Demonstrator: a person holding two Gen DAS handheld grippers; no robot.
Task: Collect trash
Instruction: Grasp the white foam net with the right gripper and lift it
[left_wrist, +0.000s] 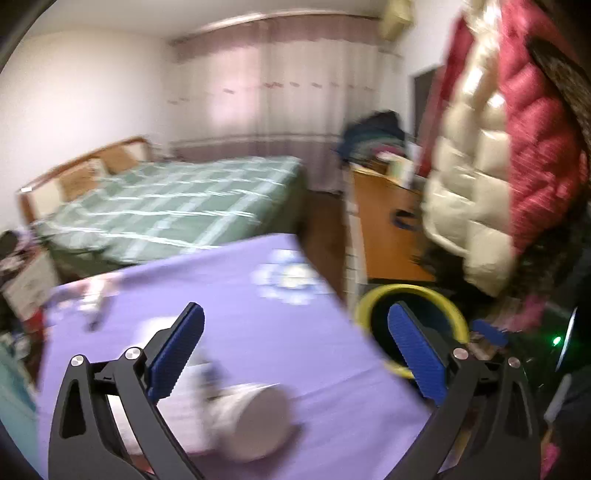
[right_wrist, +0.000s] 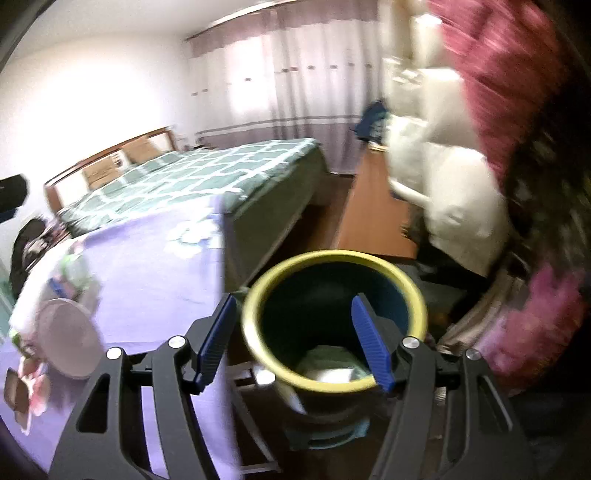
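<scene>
Bedroom light falls on a purple-clothed table beside a green checked bed.

One bin, dark with a yellow rim, stands on the floor just off the table's edge, probably parked there so trash can go straight in from the tabletop. Pale scraps already lie at its bottom, at 6 o'clock inside the rim. The right gripper hangs over the bin's mouth, fingers spread wide with nothing between them; that pose reads as a drop just made or about to be made, though I cannot tell which.

One white cup lies tipped on the cloth, its round end facing the left camera at 6 o'clock. The left gripper hovers above it, also wide and empty, so this looks like the next piece to pick. Whether the cup is empty cannot be told through the blur.

Other litter sits on the cloth: a blurred wrapper at 10 o'clock in the left view and a white-blue patch at 12, which may be print. One puffy red-and-cream coat hangs at 2 o'clock.
</scene>
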